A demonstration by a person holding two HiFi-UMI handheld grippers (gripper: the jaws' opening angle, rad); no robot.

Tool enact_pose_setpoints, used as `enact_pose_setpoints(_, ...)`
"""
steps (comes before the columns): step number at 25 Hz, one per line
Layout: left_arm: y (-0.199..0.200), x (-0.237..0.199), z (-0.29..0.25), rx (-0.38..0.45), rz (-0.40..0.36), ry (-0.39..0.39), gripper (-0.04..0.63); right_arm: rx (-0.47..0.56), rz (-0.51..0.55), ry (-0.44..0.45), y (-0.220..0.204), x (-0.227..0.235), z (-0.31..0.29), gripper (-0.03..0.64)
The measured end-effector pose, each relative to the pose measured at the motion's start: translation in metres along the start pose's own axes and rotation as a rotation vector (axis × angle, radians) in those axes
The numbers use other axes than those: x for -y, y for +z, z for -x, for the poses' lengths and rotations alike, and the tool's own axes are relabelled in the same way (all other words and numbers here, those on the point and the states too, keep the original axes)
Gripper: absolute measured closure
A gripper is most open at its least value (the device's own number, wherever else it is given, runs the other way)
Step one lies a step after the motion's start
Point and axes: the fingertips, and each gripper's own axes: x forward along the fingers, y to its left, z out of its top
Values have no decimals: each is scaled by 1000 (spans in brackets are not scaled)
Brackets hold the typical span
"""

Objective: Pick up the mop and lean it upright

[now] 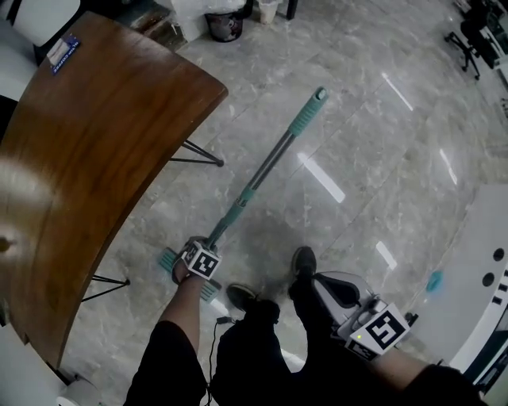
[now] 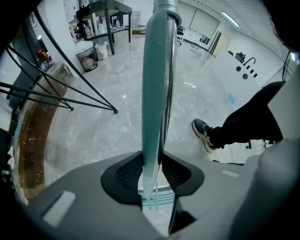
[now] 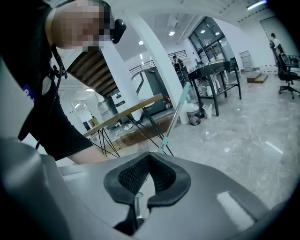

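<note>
Mop is gripped by left gripper low on the pole, right above the mop head. In the left gripper view the black pads are clamped against both sides of the pole, and the ribbed teal head is seen just below the jaws. Left gripper is pointed steeply down. From the grip the pole is slanted up and away from the person, with the teal sleeve and capped tip at the far end, over the floor beside the table, off its curved right edge. The head is seen by the table's near leg; whether it touches the floor cannot be told. Right gripper is held apart from the mop, near the person's knee; its jaws are closed tip to tip with nothing between them, as seen in the right gripper view. The mop is seen there in the distance, tilted, in front of the table's legs. Two dark shoes are planted on the floor between the grippers; one shoe is also seen in the left gripper view. A blue card is lying at the table's far corner. A bin is standing on the floor past the table's far edge.
</note>
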Motion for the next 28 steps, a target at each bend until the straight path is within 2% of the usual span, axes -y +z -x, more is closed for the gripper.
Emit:
enact_pose_setpoints(8,8,20,51,-2,4,-18,446,1,-12,-59,37,-16,44,612)
enact_pose_setpoints(12,25,29,89,44,-23,-26,448,48,-4,-62,60,-28,60,612)
enact_pose_setpoints(15,32,38,118,70,7,-33,449,60,-16,-65,84,-38,69,612)
enact_pose_setpoints(19,69,49,165,206,62,-43,449,60,-2,-75,106,-45,87,612)
enact_pose_setpoints(23,120,64,225,333,26,-46,451,129,14,-70,144,-54,107,612)
enact_pose_setpoints(28,168,87,298,429,-18,-55,451,172,31,-75,180,-65,136,612)
